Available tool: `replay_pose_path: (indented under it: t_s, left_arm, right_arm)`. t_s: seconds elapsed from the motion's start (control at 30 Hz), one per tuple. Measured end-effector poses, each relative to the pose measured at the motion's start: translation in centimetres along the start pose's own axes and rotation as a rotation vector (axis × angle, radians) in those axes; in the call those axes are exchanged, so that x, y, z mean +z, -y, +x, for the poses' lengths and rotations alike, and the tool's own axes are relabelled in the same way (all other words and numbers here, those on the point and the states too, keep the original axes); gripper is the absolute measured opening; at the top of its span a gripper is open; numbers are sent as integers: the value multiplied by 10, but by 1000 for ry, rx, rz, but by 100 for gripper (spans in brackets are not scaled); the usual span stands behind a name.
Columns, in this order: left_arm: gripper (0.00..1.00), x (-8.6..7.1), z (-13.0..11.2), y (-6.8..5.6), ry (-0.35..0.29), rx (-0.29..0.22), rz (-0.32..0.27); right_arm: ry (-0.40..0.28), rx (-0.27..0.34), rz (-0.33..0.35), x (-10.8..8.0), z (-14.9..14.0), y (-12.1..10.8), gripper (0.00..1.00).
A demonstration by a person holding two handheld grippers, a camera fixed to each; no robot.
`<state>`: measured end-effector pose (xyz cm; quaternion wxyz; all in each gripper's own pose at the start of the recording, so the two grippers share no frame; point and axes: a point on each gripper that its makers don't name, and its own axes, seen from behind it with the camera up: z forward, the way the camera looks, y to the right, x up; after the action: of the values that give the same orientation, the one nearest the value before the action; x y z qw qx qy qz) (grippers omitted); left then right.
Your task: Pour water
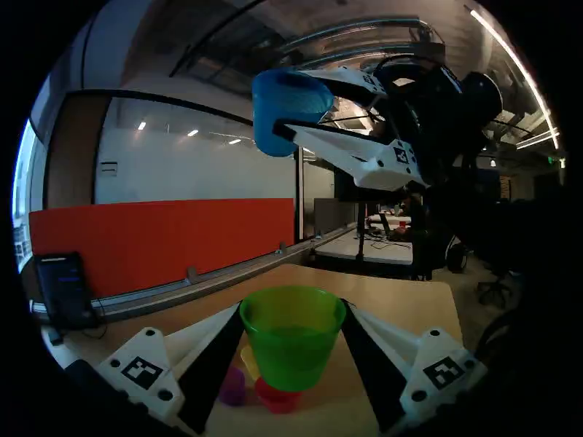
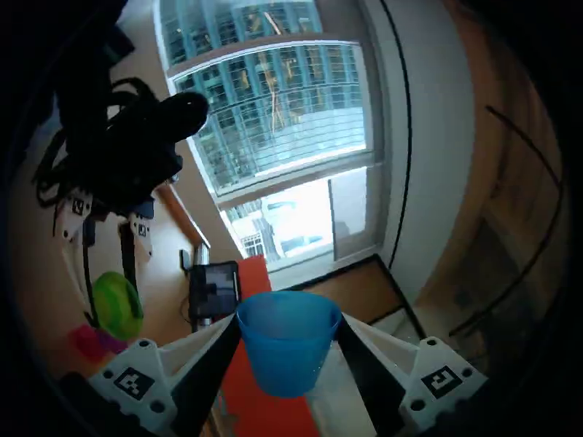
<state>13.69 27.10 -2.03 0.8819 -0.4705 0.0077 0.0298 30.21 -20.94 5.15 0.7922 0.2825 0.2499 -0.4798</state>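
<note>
Left gripper (image 1: 291, 313) of mine clamps the green cup (image 1: 293, 353); my right gripper (image 2: 288, 328) clamps the blue cup (image 2: 288, 357), tipped above it. Pouring looks underway.

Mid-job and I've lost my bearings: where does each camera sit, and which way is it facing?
Left gripper view: rides on the left hand-held gripper, facing level across the wooden table toward an orange wall panel; its own fingers clamp a green plastic cup.
Right gripper view: rides on the right hand-held gripper, raised and rolled, facing large windows; its own fingers clamp a blue plastic cup.
Shared: both cups and both grippers appear in each view.
</note>
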Motion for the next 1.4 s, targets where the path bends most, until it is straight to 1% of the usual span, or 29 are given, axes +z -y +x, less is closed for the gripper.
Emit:
replay_pose_path:
  t_s: [0.17,0.37,0.5,0.7,0.9,0.97,1.07,1.1,1.27,1.4]
  left_arm:
    - [89,-2,0,1,0,5,7]
    - [89,-3,3,4,-2,16,15]
    - [89,-3,3,5,-2,21,21]
    - [89,-5,4,6,-1,27,26]
    - [89,-7,6,10,1,33,37]
    - [89,-8,6,12,2,34,40]
    - [89,-9,4,15,8,38,48]
    - [89,-9,3,17,10,39,52]
    - [89,-13,-2,24,24,41,69]
    - [89,-16,-6,30,38,40,80]
  right_arm:
    - [-9,188,13,-4,1,8,91]
    - [-7,407,36,-9,6,26,91]
    - [-7,567,40,-11,8,35,91]
    - [-9,795,54,-15,9,40,91]
    - [-7,996,71,-19,11,40,91]
    - [-9,1050,79,-21,11,40,91]
    - [-7,1088,85,-23,8,40,92]
    - [-4,1091,82,-24,5,41,92]
    - [15,1086,65,-30,-8,46,93]
    - [36,1078,67,-37,-18,54,93]
